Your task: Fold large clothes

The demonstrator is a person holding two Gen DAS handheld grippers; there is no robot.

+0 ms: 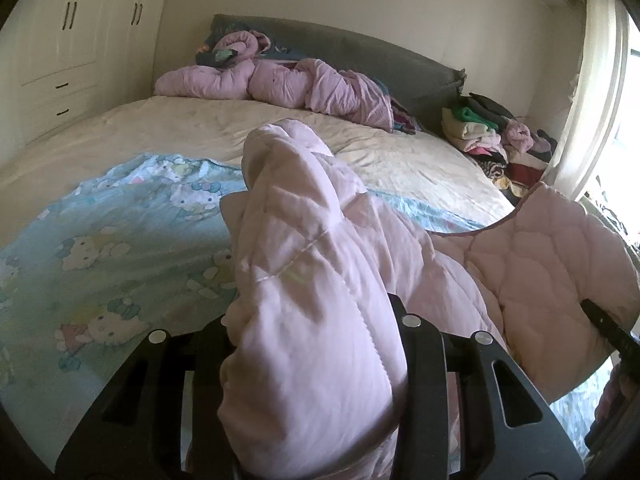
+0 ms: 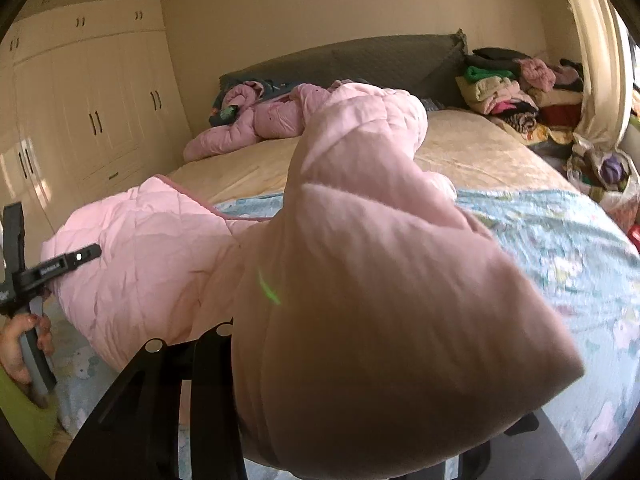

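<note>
1. The pink quilted garment (image 1: 320,264) is puffy and soft, stitched in wavy padded panels with a darker pink piping along its curved edge. It hangs lifted above the near end of the bed, stretched between the two grippers.
2. The left gripper (image 1: 316,364) has its black fingers (image 1: 424,376) closed to a narrow gap on a thick bunch of the garment, which bulges up and out between them.
3. The right gripper (image 2: 304,392) likewise pinches a fat fold of the same garment; only its left-hand finger (image 2: 212,392) shows, the other is buried under fabric, so the cloth fills most of that view.
4. A hand (image 2: 20,352) with a yellow-green sleeve grips the left tool's handle at the edge of the right wrist view.
5. Under the garment lies a light blue cartoon-print sheet (image 1: 100,240), thin and slightly rumpled, over a cream bedspread (image 1: 192,132).
6. At the grey padded headboard (image 1: 360,56) a lilac duvet (image 1: 280,84) is crumpled in a long heap.
7. A stack of folded and loose clothes (image 1: 492,136) sits beside the bed's far corner, near the bright window frame (image 1: 592,100).
8. Cream wardrobe doors (image 2: 100,100) with dark handles line the opposite wall.
</note>
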